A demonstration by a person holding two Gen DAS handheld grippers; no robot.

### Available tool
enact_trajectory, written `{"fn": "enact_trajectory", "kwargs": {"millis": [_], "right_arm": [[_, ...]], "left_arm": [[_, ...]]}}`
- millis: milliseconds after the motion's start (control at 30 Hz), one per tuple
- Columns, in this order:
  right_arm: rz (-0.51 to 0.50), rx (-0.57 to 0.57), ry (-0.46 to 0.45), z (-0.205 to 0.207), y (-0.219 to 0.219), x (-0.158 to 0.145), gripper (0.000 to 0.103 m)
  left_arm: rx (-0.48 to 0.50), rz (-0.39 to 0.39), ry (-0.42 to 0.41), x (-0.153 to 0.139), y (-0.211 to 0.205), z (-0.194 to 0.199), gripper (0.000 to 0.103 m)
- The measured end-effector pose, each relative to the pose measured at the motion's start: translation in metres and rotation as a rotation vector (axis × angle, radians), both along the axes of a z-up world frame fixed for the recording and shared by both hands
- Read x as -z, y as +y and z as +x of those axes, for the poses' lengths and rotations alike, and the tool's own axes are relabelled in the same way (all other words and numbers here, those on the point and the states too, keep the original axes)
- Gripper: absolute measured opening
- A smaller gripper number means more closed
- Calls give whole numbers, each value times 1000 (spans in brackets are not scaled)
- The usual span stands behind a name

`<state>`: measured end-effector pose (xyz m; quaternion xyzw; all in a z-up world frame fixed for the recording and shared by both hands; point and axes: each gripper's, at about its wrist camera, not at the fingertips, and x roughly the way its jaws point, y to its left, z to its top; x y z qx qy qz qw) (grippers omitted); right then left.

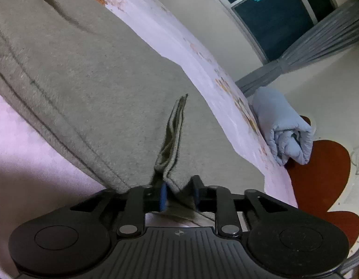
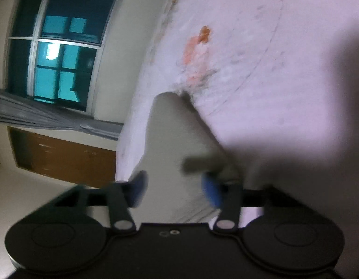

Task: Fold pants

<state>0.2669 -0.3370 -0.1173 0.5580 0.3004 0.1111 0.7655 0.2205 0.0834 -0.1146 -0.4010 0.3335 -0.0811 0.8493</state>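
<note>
The pants, a grey-beige fleece garment with a fuzzy nap and raised double-stitched seams, are lying spread across the bed, which is wearing a pale lilac sheet printed with orange and pink floral patches. In the left wrist view the fabric is filling most of the frame, with a long curved crease showing near the top left.

The left gripper, black with blue pads, is grasping a pinched ridge of the pants; the jaws are standing close together with the doubled edge of cloth rising between them as a narrow upright fold. A rolled pale-blue quilt is resting against the bed's edge beside a rust-red rug with rounded lobes on the cream floor.

The right gripper is appearing blurred. Its jaws are standing apart, 2 blue pads well separated, with a smooth tapering section of the pants lying between and beyond them on the sheet. A dark strip of fabric is sitting just beside the right-hand pad; contact cannot be determined. A window with white framing, grey pleated curtains and a brown wooden cabinet are showing at the left.
</note>
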Motion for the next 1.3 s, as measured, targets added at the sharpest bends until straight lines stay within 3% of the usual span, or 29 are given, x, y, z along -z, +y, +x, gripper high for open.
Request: {"fn": "enact_trajectory", "kwargs": {"millis": [33,67,100,133,233,400,533,733,933,1167,1300], "right_arm": [[-11,-5,-32,-4,-5,-9,60],[-48,3,-69,-10,-9,-20,74],[-108,22,-112,-19,-13,-34,94],[-151,31,-148,-25,-17,-44,95],[-254,20,-235,-40,-28,-66,94],[-353,43,-281,-55,-30,-77,95],[-346,40,-256,-47,-26,-72,95],[-422,-30,-270,-47,-10,-78,94],[-469,-110,-265,-38,18,-83,95],[-452,-221,-285,-11,96,-95,94],[-442,-241,-271,-3,124,-97,94]], "left_arm": [[-3,4,-4,-8,-1,7,48],[-15,20,-28,-16,2,3,76],[-34,44,-58,-25,4,-2,88],[-55,74,-91,-36,8,-9,103],[-91,183,-120,-61,25,-24,103],[-176,217,-119,-68,79,-46,103],[-282,162,-77,-49,128,-52,103],[-425,55,-71,-17,192,-38,103],[-465,-35,-100,10,237,-14,103],[-453,-41,-124,26,257,29,103],[-472,46,-101,25,249,52,103]]}}
